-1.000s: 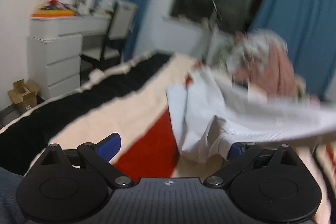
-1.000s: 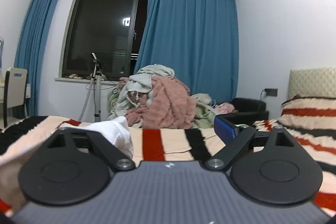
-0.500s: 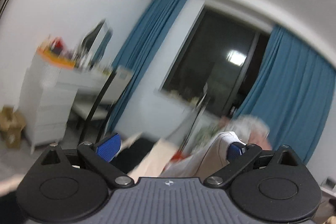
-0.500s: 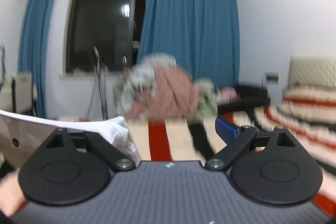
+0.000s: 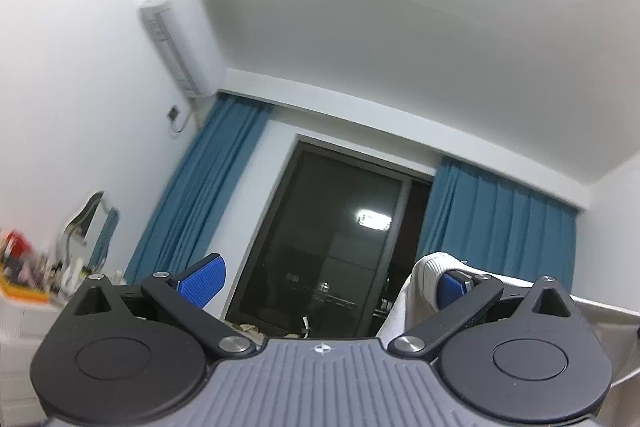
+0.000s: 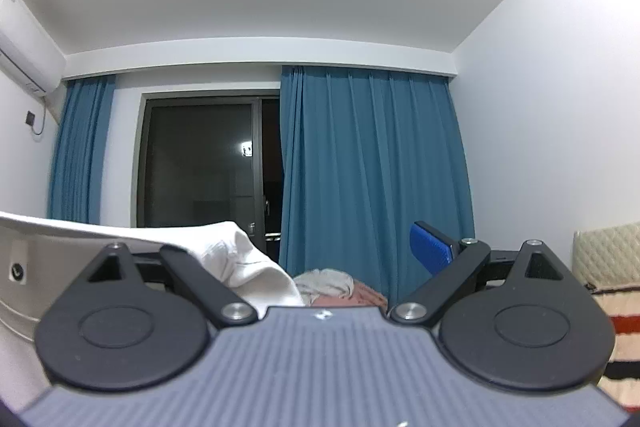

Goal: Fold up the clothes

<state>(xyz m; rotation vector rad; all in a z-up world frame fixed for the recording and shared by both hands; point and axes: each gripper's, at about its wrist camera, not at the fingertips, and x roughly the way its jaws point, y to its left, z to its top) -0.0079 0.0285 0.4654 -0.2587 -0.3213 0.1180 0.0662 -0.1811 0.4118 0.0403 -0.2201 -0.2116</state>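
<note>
1. Biggest change: both cameras are now pitched up. A second ago the left wrist view looked down on the striped bed; now it shows ceiling, air conditioner [image 5: 172, 39], window [image 5: 332, 247] and blue curtains [image 5: 196, 195], sharp after the blur half a second back.
2. The right wrist view has tilted up too: the clothes pile [image 6: 340, 287] has dropped to a sliver just above the gripper body, and the striped bedding [image 6: 616, 323] sits only at the right edge.
3. White garment [image 6: 248, 267]: lifted off the bed, stretched taut between the two grippers. Earlier it lay bunched on the bed.
4. Left gripper [image 5: 324, 279]: jaws spread wide, as before. The white cloth [image 5: 424, 279] drapes over the right blue finger only; the left blue pad [image 5: 202, 277] is bare. Hooked, not pinched.
5. Right gripper [image 6: 332, 255]: jaws wide apart, unchanged. Cloth is bunched over the left finger and hides it; the right blue pad [image 6: 432, 247] is bare.
6. Garment edge runs off frame left in the right view, with a small dark mark [image 6: 16, 271] on it.
</note>
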